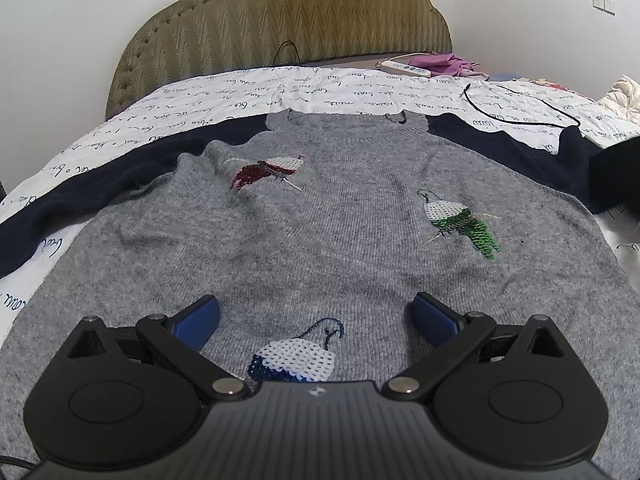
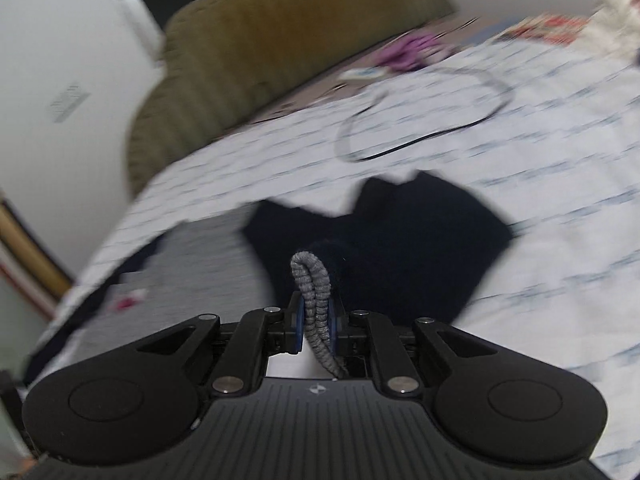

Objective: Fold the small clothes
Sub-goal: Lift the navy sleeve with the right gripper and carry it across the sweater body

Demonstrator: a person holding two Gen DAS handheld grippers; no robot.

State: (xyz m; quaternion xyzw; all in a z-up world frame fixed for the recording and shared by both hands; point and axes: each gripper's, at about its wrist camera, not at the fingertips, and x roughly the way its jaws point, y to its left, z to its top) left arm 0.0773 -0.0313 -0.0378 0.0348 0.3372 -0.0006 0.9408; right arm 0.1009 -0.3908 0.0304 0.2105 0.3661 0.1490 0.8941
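A small grey knit sweater (image 1: 320,232) with navy sleeves and three sequin birds lies flat, front up, on the bed. My left gripper (image 1: 312,312) is open just above its lower front, blue pads either side of the blue bird (image 1: 296,356). My right gripper (image 2: 314,316) is shut on the grey ribbed cuff (image 2: 314,280) of the right navy sleeve (image 2: 392,240), holding it lifted above the bed. The right wrist view is motion-blurred. The grey body (image 2: 200,264) shows to its left.
The white quilt with script print (image 1: 320,88) covers the bed. A black cable (image 1: 520,116) loops on it at the far right. A power strip (image 1: 404,68) and purple cloth (image 1: 452,62) lie by the olive headboard (image 1: 280,24). More laundry sits far right.
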